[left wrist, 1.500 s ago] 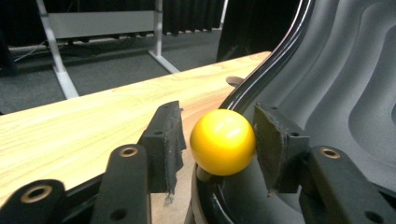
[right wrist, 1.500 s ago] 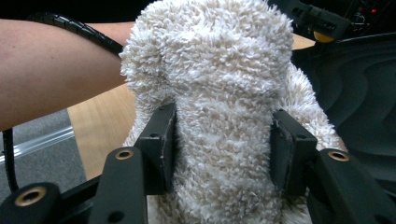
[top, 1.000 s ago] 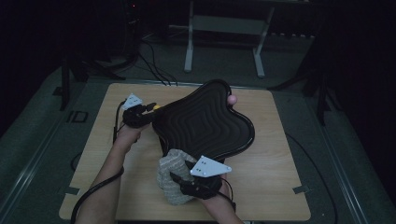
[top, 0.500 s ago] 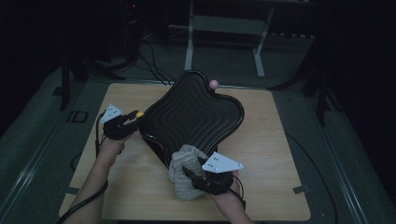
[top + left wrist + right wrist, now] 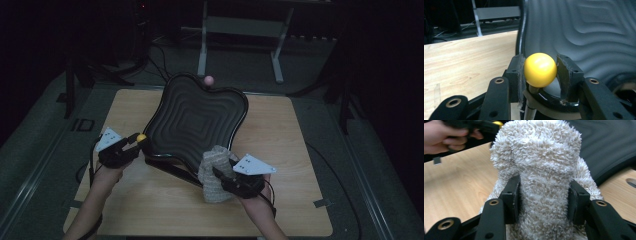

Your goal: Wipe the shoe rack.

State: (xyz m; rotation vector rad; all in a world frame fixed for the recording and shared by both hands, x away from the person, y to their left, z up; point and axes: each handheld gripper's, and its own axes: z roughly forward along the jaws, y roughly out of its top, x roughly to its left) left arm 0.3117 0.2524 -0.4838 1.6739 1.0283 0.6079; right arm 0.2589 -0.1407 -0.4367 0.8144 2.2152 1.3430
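Note:
A black rippled tray (image 5: 195, 120) stands tilted on the wooden table (image 5: 285, 150), its near edge lifted. A pink ball (image 5: 208, 80) tops its far corner. At its left corner a yellow ball (image 5: 141, 137) sits on a stem. My left gripper (image 5: 136, 143) is shut on that yellow ball (image 5: 540, 69), with both pads against it and the tray's ridged face (image 5: 586, 30) right behind. My right gripper (image 5: 223, 173) is at the tray's near edge, shut on a fluffy cream cloth (image 5: 212, 180). Its jaws have just been closing, and the pads press into the cloth (image 5: 541, 157).
Behind the table stands a grey metal frame (image 5: 240, 27), with cables trailing over the dark floor. The table's right half is bare wood, and tape marks sit at its near corners. In the right gripper view the other hand (image 5: 439, 135) shows beyond the cloth.
The tray has swung round, its pink corner moving left and farther away. My left gripper drew the yellow ball left and nearer. The right gripper and cloth shifted right.

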